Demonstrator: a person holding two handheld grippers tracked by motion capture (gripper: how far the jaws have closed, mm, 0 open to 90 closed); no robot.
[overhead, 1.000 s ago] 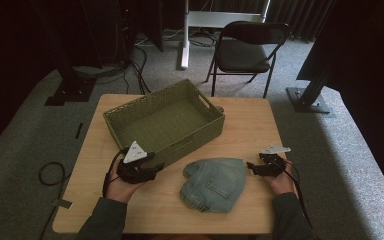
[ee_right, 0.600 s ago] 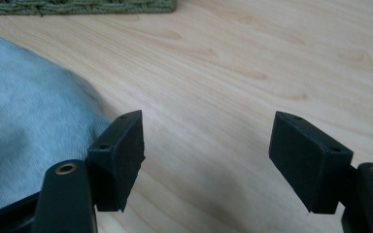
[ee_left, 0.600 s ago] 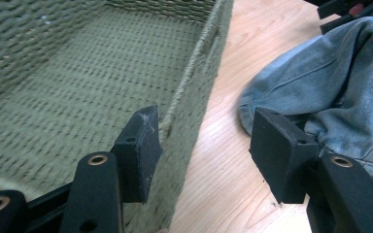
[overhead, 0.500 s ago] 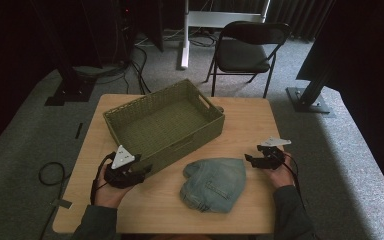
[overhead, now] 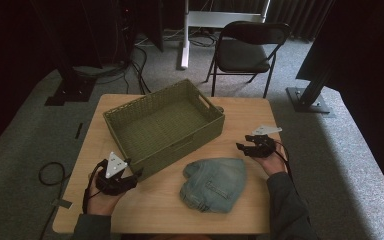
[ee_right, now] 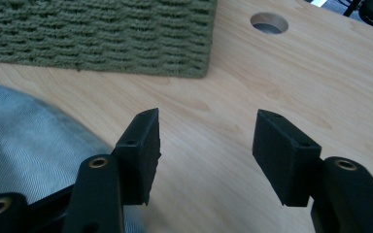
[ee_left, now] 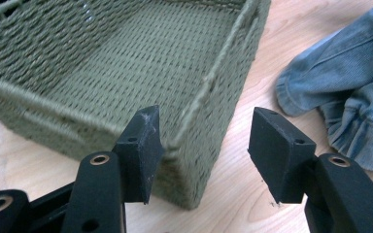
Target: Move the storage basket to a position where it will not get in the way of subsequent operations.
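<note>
High view: both my grippers have pulled back from the folded denim jeans (overhead: 214, 184), left gripper (overhead: 130, 176) toward the worktop's (overhead: 240, 220) near-left corner, right gripper (overhead: 245, 147) off to the right; probably regrouping before a grasp. Jeans lie just in front of the empty green woven basket (overhead: 164, 127).

Left gripper view: fingers (ee_left: 141, 153) wide, holding nothing, facing the basket corner.

Right gripper view: fingers (ee_right: 138, 155) wide, empty, over bare worktop beside the jeans.

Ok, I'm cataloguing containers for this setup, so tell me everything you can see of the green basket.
The green basket is rectangular, woven from olive cord or fibre, with a slot handle cut into its far short wall. It stands upright and empty on the wooden table, turned at an angle to the table's edges. Its near corner lies just ahead of the left gripper, whose fingers are open and not touching it. The denim garment lies apart from it.
</note>
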